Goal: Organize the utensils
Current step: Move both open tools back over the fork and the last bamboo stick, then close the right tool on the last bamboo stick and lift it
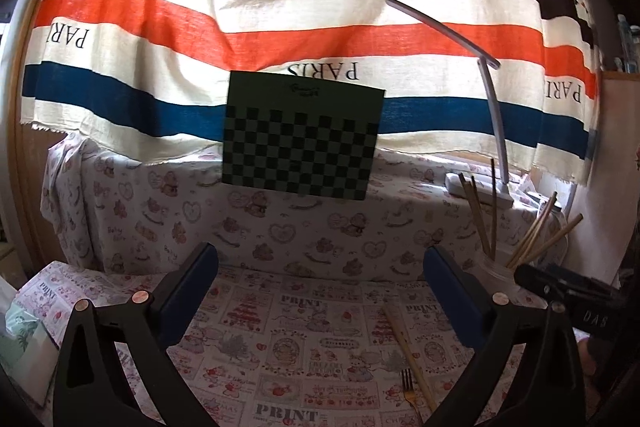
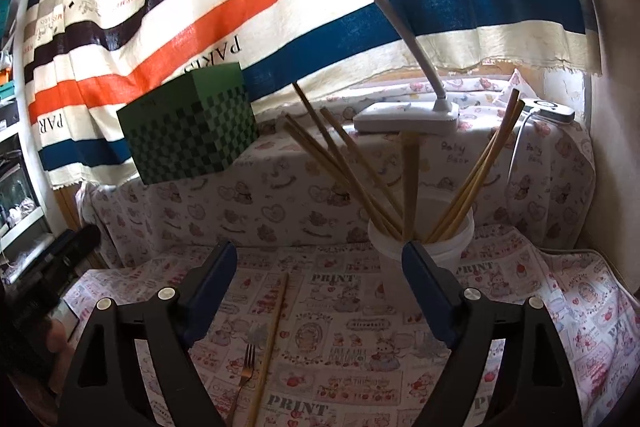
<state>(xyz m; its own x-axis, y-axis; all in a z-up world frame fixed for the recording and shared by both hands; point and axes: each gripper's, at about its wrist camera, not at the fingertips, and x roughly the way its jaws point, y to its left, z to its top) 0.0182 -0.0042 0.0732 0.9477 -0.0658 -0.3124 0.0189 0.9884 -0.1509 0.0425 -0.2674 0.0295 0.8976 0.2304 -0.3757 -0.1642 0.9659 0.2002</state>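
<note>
Black-framed left gripper (image 1: 320, 267) and right gripper (image 2: 320, 263), blue finger pads, round silver and copper screws.

We catalogued these as not fully seen:

- fork (image 2: 245, 375): handle ran off the bottom edge in both views.
- loose chopstick (image 2: 272, 343): lower end cut by the same edge, partly behind a gripper arm.
- chopsticks in the cup (image 2: 448, 187): lower ends hidden inside the white cup (image 2: 440, 251); we could not count them surely.
- shelves (image 2: 16, 187) at the left edge: contents too dark and small to tell.
</note>
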